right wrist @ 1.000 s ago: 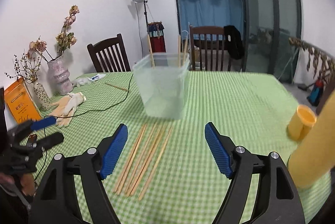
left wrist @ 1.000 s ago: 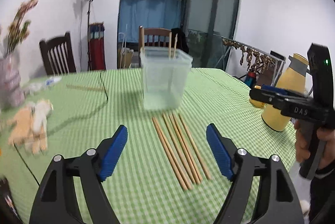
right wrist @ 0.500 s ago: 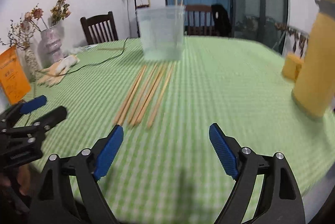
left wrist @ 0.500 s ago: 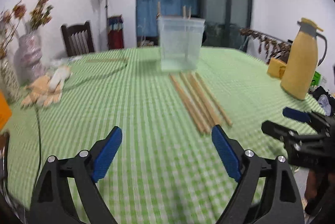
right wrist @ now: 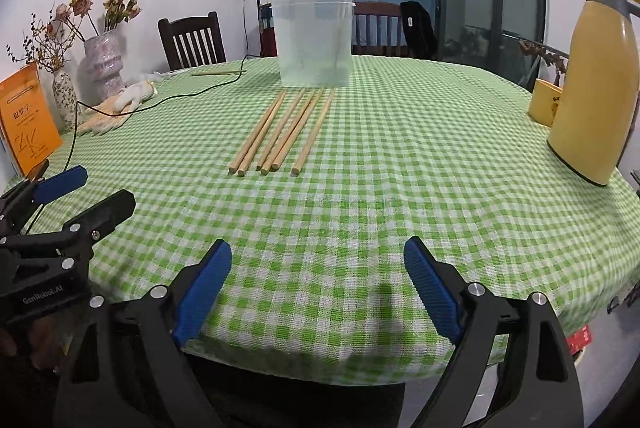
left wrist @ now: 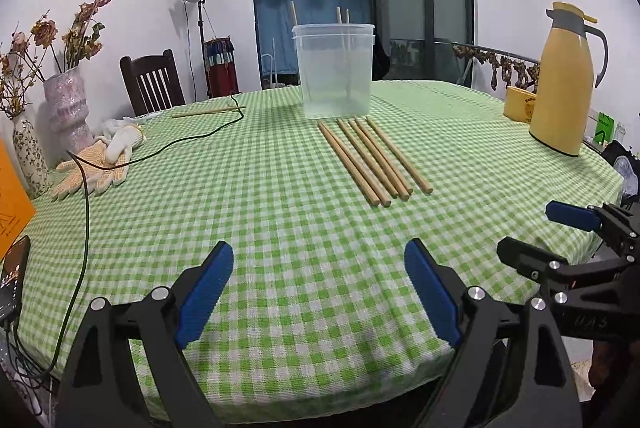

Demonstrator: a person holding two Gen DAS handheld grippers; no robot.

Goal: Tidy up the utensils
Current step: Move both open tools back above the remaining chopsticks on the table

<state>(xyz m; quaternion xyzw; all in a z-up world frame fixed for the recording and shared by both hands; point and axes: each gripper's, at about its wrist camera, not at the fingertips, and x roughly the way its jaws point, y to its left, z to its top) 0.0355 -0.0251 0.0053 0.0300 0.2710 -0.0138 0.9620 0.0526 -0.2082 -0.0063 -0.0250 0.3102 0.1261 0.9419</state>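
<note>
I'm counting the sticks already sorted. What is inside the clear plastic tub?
Three wooden sticks stand in the clear tub, their tips poking above its rim. The cloudy wall blurs their lower ends, so anything lying flat inside cannot be made out.

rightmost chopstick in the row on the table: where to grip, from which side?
Take the rightmost chopstick near its blunt end facing the table edge, coming from above with fingers straddling its width. It lies flat on the checked tablecloth, slightly apart from its neighbours, so one finger probably fits in that gap. Its far end reaches the clear plastic container, leaving less room there. The right gripper is opening, nothing between its jaws.
</note>
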